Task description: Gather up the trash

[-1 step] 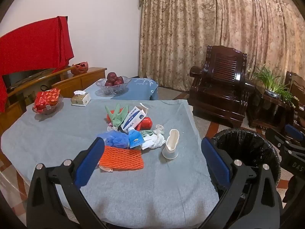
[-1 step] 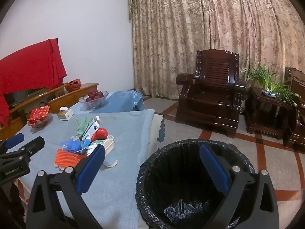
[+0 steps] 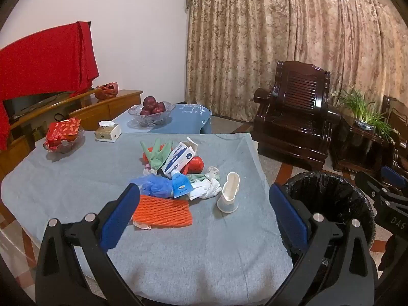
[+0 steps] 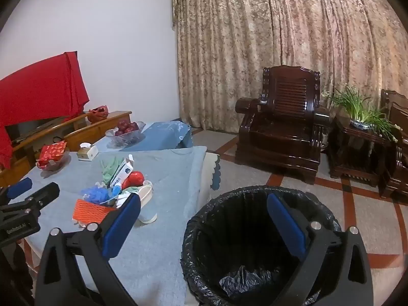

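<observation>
A pile of trash lies mid-table on the grey tablecloth (image 3: 76,186): flat orange foam netting (image 3: 163,213), blue mesh puff (image 3: 155,187), white-and-blue carton (image 3: 178,159), squashed white paper cup (image 3: 229,193). At three o'clock stands the black-lined round bin (image 4: 204,229). Left gripper (image 3: 201,214) and right gripper (image 4: 204,224) gape wide, empty.

Desk cloth (image 3: 76,178): grey-blue. Foam net (image 3: 163,211): orange mesh. Bin liner (image 4: 229,242): black. Curtain (image 3: 280,38): beige, floral. Armchair (image 3: 293,117): dark brown. Draped cloth (image 3: 46,58): red.
</observation>
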Available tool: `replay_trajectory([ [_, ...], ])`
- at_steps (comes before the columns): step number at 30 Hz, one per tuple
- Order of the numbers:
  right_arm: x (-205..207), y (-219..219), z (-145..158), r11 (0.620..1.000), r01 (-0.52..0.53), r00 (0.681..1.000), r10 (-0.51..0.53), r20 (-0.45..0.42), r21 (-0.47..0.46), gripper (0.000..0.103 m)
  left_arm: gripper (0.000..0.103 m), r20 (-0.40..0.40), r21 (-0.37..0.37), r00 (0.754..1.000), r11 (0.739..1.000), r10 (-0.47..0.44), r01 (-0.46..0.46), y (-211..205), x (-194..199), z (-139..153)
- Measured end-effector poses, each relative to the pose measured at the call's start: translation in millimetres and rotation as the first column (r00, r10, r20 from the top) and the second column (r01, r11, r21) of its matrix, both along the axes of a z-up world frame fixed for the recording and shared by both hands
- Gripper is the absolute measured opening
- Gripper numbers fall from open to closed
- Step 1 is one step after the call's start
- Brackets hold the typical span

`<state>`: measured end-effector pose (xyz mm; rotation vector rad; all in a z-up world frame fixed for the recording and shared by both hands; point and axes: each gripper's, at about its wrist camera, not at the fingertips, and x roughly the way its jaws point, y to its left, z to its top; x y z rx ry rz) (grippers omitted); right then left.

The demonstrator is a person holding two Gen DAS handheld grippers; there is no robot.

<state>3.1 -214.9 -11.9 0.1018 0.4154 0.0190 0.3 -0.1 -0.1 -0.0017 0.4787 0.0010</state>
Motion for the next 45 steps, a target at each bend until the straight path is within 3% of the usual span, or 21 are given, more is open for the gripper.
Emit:
replay_trajectory([
  [45, 1.1, 0.1, -1.1, 1.0, 0.002, 1.0, -0.002, -0.002, -0.009, 0.097, 0.098, -0.002, -0.004, 1.0, 1.0, -0.001, 0.001, 0.2, 0.0, 0.0],
])
